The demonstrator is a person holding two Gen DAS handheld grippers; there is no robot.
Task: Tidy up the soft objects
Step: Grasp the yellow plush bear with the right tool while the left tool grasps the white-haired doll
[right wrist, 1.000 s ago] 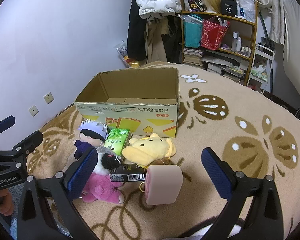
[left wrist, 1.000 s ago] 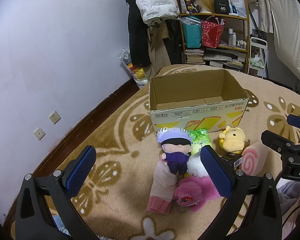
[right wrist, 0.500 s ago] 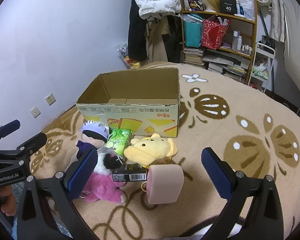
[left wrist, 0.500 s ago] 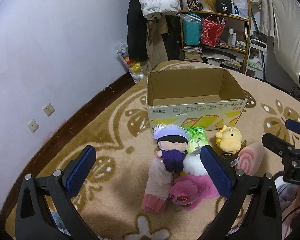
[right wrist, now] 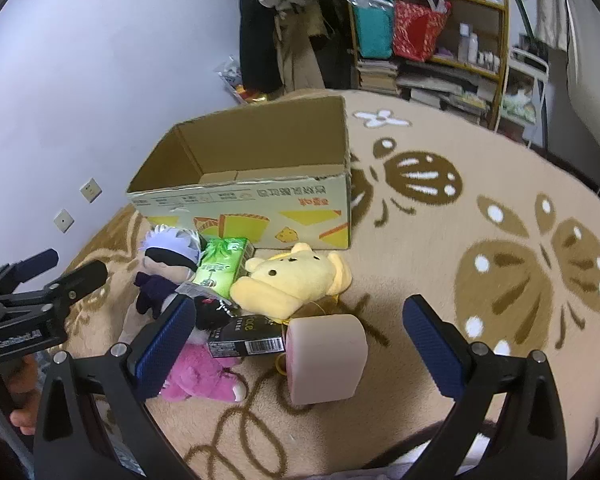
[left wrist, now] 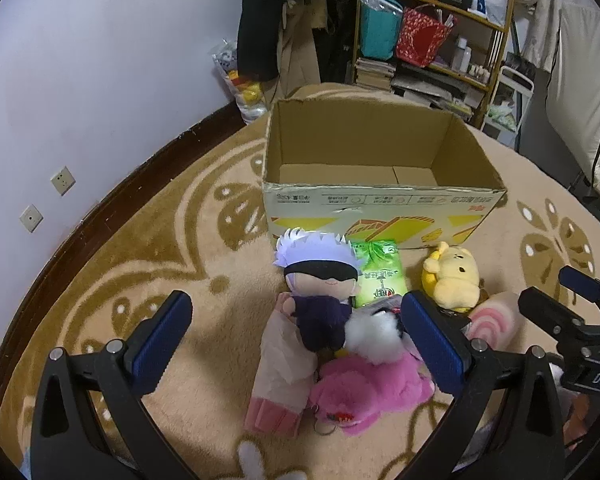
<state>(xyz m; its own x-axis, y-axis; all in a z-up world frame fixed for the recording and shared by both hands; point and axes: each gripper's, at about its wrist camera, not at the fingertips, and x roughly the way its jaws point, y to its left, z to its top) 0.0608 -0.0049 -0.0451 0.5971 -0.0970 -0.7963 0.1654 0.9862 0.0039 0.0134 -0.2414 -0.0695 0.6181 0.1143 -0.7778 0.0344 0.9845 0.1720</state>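
Observation:
An open empty cardboard box [left wrist: 380, 200] [right wrist: 260, 204] stands on the rug. In front of it lie a white-haired doll in dark clothes [left wrist: 320, 284] [right wrist: 168, 260], a green tissue pack [left wrist: 380, 276] [right wrist: 220, 266], a yellow bear plush [left wrist: 454, 280] [right wrist: 296, 280], a pink plush [left wrist: 364, 392] [right wrist: 200, 372], a pink swirl cushion [left wrist: 496, 320] [right wrist: 326, 356] and a black carton [right wrist: 246, 338]. My left gripper [left wrist: 296, 340] is open above the doll and pink plush. My right gripper [right wrist: 296, 344] is open above the cushion.
A beige patterned rug [right wrist: 500, 240] covers the floor. A shelf [left wrist: 432, 40] with bags and books and hanging coats [left wrist: 260, 20] stand behind the box. The white wall with sockets [left wrist: 62, 180] is on the left.
Both grippers have moved a little forward and lower toward the pile of toys. Both stay open. The toys have not moved.

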